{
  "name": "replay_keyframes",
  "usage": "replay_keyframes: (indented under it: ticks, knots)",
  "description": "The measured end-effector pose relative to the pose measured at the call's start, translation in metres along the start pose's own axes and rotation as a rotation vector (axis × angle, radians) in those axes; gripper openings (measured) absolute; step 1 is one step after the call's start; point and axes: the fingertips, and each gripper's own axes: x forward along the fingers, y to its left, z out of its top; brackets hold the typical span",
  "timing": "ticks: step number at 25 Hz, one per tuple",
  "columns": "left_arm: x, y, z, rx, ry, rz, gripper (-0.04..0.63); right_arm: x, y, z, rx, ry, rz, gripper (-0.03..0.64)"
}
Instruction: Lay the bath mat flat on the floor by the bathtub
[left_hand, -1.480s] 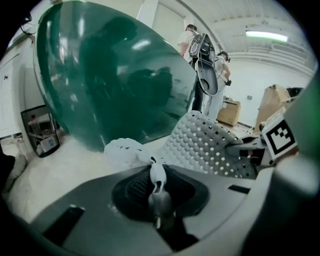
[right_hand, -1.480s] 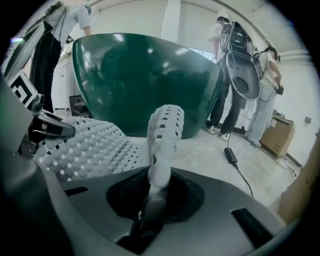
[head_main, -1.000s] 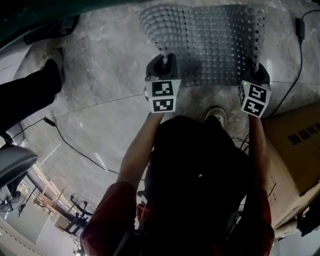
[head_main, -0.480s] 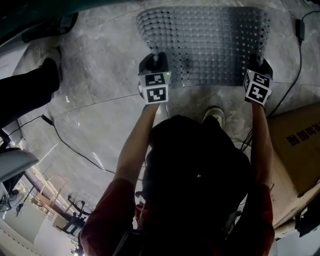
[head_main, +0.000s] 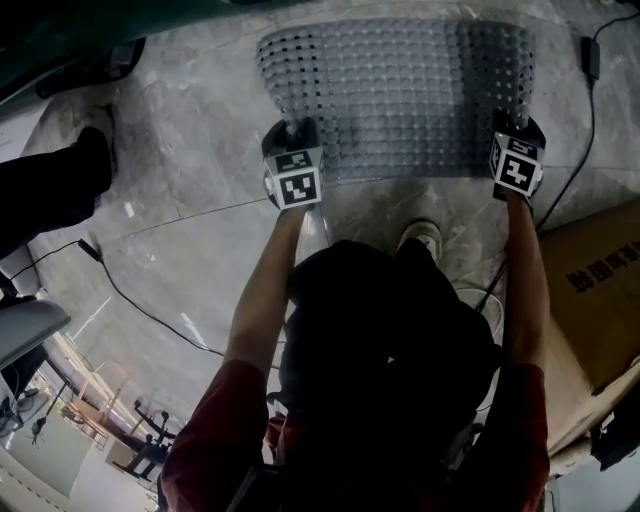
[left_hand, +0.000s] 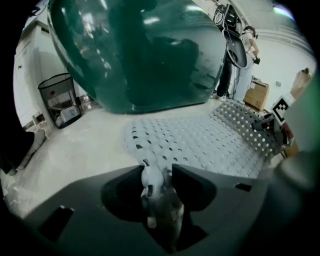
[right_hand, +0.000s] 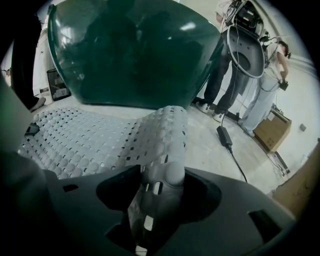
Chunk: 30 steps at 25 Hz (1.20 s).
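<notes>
A perforated grey bath mat (head_main: 400, 95) lies spread on the marble floor (head_main: 180, 200) beside a dark green bathtub (left_hand: 140, 55), its far edge toward the tub. The left gripper (head_main: 290, 130) is at the mat's near left corner and the right gripper (head_main: 515, 125) at its near right corner. Both sets of jaws are opening, each with a bunched corner of the mat between them. A cardboard box (head_main: 590, 290) sits at near right.

Red sleeves (head_main: 212, 428); 2 hand-held grippers (head_main: 290, 128) (head_main: 511, 117), black-and-white marker cubes (head_main: 294, 181)
</notes>
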Motion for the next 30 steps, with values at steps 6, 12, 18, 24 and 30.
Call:
replay_keyframes:
  ticks: [6, 12, 18, 24, 30]
  knots:
    - [0.008, 0.011, -0.009, -0.042, 0.001, 0.009, 0.223, 0.006, -0.014, -0.001, -0.006, -0.007, -0.041, 0.330]
    - [0.006, 0.016, -0.004, 0.012, -0.018, 0.023, 0.275, 0.005, -0.003, -0.020, 0.005, 0.016, -0.006, 0.345]
    - [0.006, 0.014, -0.007, 0.067, -0.034, 0.025, 0.279, 0.011, 0.012, -0.027, 0.019, 0.029, 0.036, 0.345]
    - [0.004, 0.013, -0.005, 0.067, -0.026, 0.013, 0.279, 0.016, 0.017, -0.035, 0.028, 0.059, 0.078, 0.345]
    - [-0.005, 0.010, -0.010, 0.059, -0.005, 0.014, 0.279, 0.001, 0.018, -0.025, 0.035, 0.024, 0.059, 0.345]
